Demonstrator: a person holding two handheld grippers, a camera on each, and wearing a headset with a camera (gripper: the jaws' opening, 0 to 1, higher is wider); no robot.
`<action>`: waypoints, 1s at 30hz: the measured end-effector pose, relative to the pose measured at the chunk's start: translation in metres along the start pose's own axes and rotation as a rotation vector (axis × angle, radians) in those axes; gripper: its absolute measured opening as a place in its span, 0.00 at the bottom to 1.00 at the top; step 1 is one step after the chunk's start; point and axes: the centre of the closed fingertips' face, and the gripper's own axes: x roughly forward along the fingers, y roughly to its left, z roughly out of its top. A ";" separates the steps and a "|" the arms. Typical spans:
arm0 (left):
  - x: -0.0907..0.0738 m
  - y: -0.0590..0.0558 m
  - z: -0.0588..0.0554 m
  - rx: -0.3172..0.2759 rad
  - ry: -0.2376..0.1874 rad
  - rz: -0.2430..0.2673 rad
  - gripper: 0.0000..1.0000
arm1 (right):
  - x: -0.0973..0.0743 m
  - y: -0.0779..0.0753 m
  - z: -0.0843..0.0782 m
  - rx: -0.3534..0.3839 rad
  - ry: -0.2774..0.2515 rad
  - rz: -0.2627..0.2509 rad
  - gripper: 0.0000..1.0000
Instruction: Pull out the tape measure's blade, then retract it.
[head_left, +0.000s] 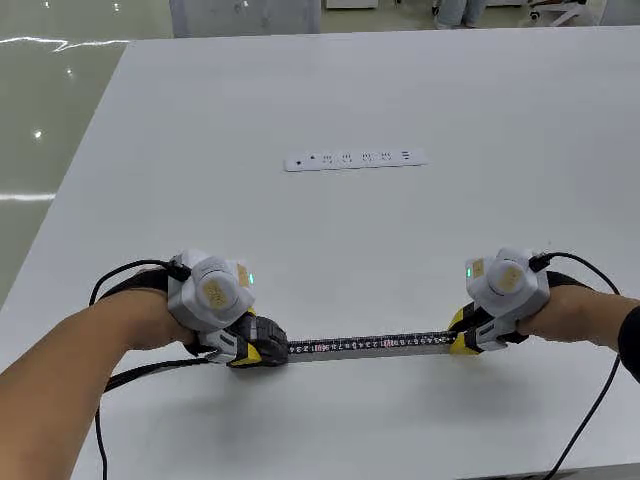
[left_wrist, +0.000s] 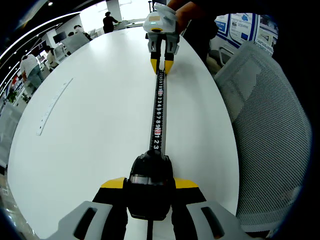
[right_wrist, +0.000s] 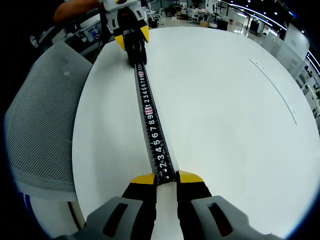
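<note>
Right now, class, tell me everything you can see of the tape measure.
The tape measure has a chunky black, rubbery-looking case, clamped between the jaws of the left gripper. Its dark blade, printed with pale numerals and red marks, is drawn out straight and lies along the white table. The right gripper pinches the blade's free end, facing the case across the stretched length.
</note>
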 end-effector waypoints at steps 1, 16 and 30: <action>0.000 0.000 0.000 0.000 0.000 0.000 0.30 | 0.000 0.000 0.000 0.001 0.000 0.000 0.10; 0.001 -0.001 0.003 0.047 -0.004 0.010 0.30 | 0.001 0.000 0.002 -0.007 0.028 0.015 0.12; -0.008 0.008 -0.007 -0.085 0.004 0.010 0.48 | -0.008 0.000 0.026 -0.082 0.005 -0.008 0.28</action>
